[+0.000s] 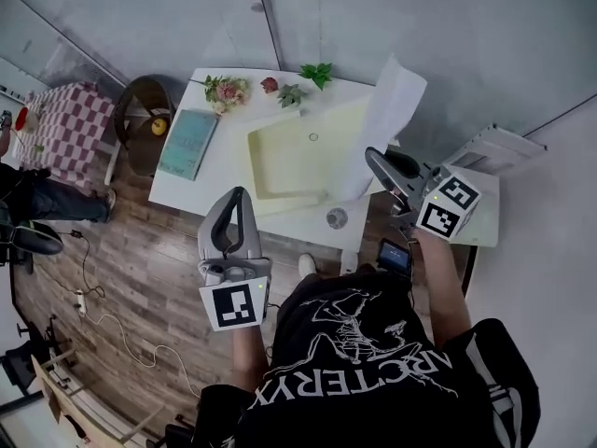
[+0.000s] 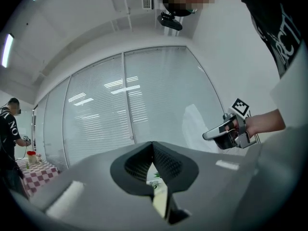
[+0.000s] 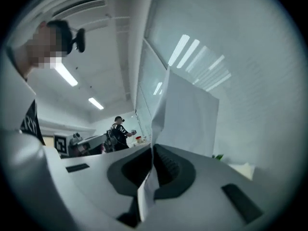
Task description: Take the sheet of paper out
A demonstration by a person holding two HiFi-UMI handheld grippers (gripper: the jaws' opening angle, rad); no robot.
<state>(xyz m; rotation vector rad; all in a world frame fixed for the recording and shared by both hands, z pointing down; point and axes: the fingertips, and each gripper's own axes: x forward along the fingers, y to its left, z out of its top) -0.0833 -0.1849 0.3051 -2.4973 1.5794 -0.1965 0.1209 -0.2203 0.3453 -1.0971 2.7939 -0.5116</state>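
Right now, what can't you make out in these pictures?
Book title: too small in the head view.
Small round thing on the table: too small to identify.
Sheet of paper: its gripped corner is hidden behind the right gripper, head view.
Left gripper view: the left gripper itself hides most of the table.

A wood-plank floor [image 1: 140, 269] runs below the left claw [image 1: 238, 194], with a white power strip [image 1: 80, 300] and its cable lying on it. The white surface [image 1: 182, 189] stands just ahead of that claw. Well off to its left are a round brown chair [image 1: 135, 96] and a red-checked table [image 1: 70, 119]. Ahead of it rises a glass wall with closed blinds [image 2: 120, 114]. Strip lights [image 3: 65, 73] burn on the ceiling, left of the right claw [image 3: 153, 150].
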